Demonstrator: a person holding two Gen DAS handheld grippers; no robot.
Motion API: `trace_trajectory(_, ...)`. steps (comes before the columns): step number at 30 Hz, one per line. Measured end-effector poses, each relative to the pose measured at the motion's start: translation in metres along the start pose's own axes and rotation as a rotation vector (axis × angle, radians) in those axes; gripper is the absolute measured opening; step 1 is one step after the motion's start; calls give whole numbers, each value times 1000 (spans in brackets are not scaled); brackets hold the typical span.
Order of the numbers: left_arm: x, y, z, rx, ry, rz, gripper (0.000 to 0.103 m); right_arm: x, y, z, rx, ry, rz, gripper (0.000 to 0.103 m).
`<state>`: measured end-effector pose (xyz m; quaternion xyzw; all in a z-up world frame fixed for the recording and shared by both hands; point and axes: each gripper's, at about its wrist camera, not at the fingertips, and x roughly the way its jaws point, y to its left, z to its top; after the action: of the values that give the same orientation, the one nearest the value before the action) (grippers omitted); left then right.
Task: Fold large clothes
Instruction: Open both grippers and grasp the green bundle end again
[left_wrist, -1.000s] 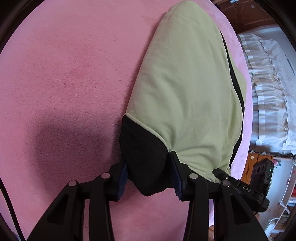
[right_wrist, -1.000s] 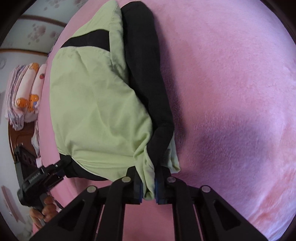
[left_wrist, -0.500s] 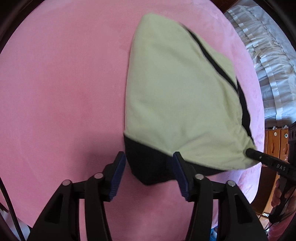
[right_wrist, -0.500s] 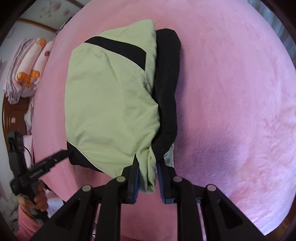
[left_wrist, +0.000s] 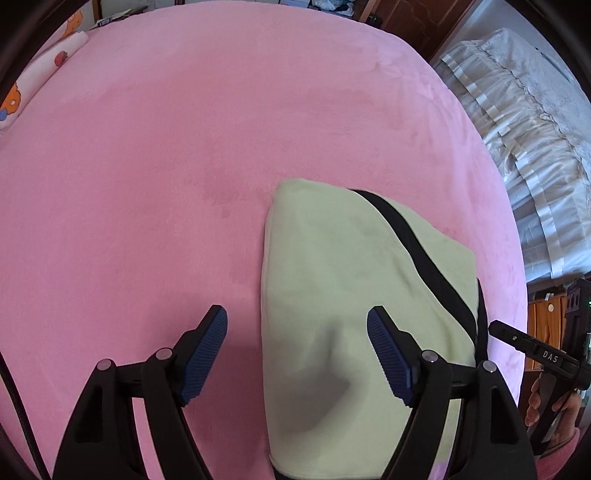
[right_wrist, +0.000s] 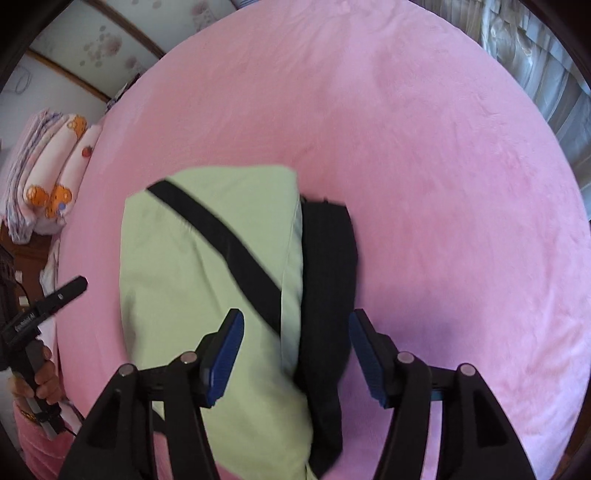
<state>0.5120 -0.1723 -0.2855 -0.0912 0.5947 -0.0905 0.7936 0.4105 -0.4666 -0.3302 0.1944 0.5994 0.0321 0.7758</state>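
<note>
Showing the release after a fold. Left wrist view: left claw (left_wrist: 297, 354) stands wide apart at lower centre, gripping nothing; half a second ago a black corner of the garment (left_wrist: 332, 295) lay between its fingers. The garment, pale green with a black stripe, now lies folded on the pink bed (left_wrist: 184, 147), lower right of centre. The right claw's tip shows at the right edge. Right wrist view: right claw (right_wrist: 295, 354) is likewise spread apart, whereas half a second ago it pinched the garment's edge. The garment (right_wrist: 207, 266) rests flat at centre left, a black layer along its right side. Stacked bedding (right_wrist: 48, 166) sits at upper left. Both releases suggest this fold is finished; another fold or smoothing may remain.
</note>
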Motion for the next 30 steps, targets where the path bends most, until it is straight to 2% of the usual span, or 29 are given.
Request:
trace_trajectory(3,26,18,17,-41,-1,-19,77,22,-5,18,47,-5,21,59)
trace_trajectory(7,53,37,33,-128,5,-130,76,42,-6,36,59,-12,-2,59)
trace_trajectory(13,80,28,42,-142,30,-217,74,60,-7,51,84,11,-21,62)
trace_trajectory(16,89,24,37,-117,31,-161,72,65,-3,57,68,26,-42,61)
trace_trajectory(20,87,36,27,-106,35,-150,72,67,0,64,67,40,-97,64)
trace_trajectory(23,89,38,28,-113,45,-151,72,72,-8,65,112,64,-67,65)
trace_trajectory(26,96,35,29,-133,46,-152,67,77,-7,67,117,77,-61,64)
trace_trajectory(30,98,37,25,-155,41,-150,54,87,-2,70,114,89,-49,55)
